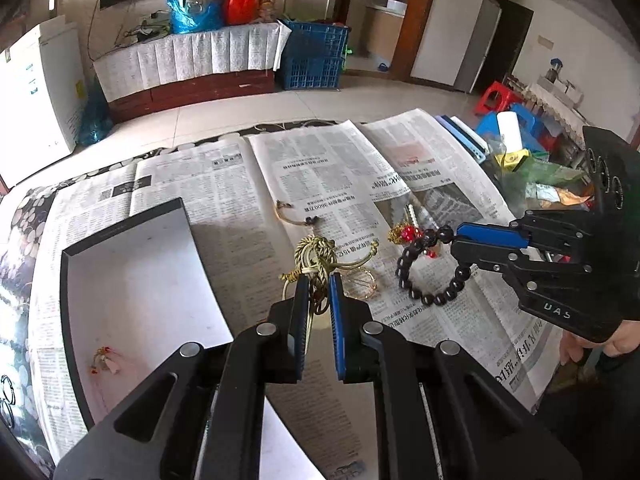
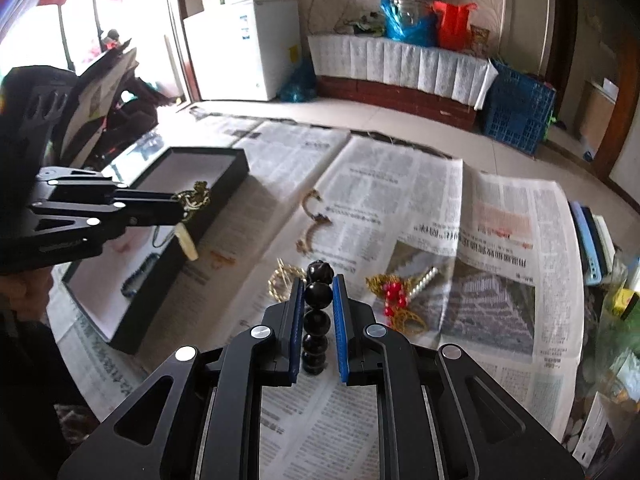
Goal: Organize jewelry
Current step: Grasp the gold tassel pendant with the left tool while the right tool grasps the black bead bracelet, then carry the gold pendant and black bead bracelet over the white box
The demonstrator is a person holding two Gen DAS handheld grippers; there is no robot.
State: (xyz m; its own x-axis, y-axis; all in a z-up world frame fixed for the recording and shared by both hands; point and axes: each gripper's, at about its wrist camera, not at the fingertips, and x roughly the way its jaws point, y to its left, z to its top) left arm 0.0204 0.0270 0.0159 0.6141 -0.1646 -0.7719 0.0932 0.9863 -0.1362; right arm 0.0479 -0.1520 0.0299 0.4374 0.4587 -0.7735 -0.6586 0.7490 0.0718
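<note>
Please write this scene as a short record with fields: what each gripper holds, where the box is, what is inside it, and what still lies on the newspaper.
left gripper: shut on gold knotted cord
right gripper: shut on black bead bracelet
box: black, open, white lining, on the newspaper
in box: small red-and-gold piece, dark bead bracelet
loose on newspaper: gold ring-shaped piece, red-and-gold ornament, tan cord
</note>
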